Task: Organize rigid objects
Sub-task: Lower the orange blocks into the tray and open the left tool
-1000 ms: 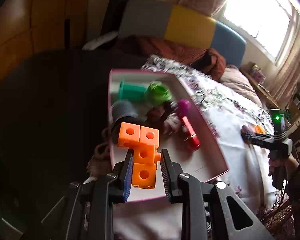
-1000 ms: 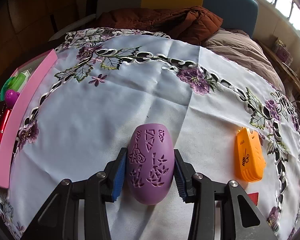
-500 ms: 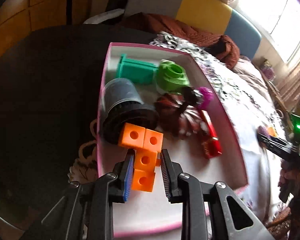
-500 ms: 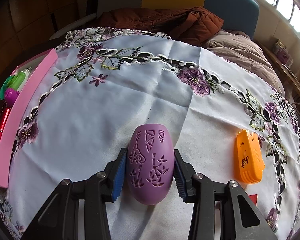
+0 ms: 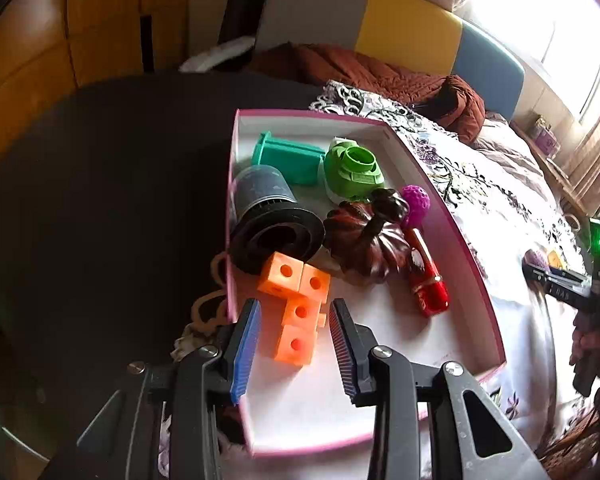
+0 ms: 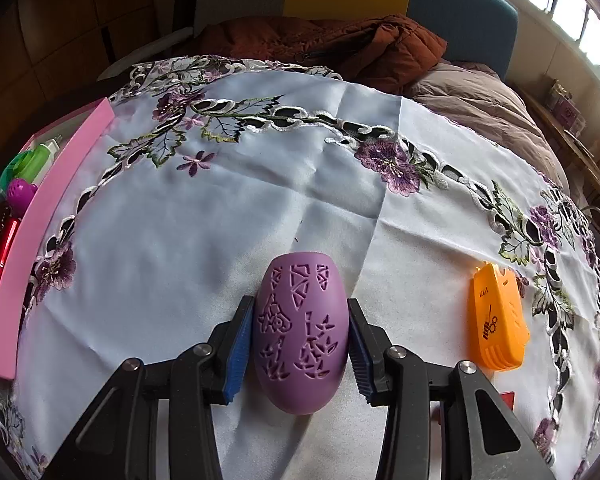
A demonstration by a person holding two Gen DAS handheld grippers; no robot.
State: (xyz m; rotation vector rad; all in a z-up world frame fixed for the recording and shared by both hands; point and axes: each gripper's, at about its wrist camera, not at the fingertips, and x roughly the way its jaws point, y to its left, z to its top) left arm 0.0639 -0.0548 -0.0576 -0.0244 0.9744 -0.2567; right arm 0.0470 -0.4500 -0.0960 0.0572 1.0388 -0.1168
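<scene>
Inside pink box (image 5: pixel 452 216): one orange block piece (image 5: pixel 298 308), four cubes.

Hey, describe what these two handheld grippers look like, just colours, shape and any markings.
Both look alike. The left gripper and right gripper each have two angular black plastic fingers with triangular cut-outs and silver screw heads at the joints. The inner pads are ribbed, blue on the left finger and darker blue-black on the right. In the left wrist view, the right gripper's body carries a glowing green light. No cables or sleeves show.
</scene>
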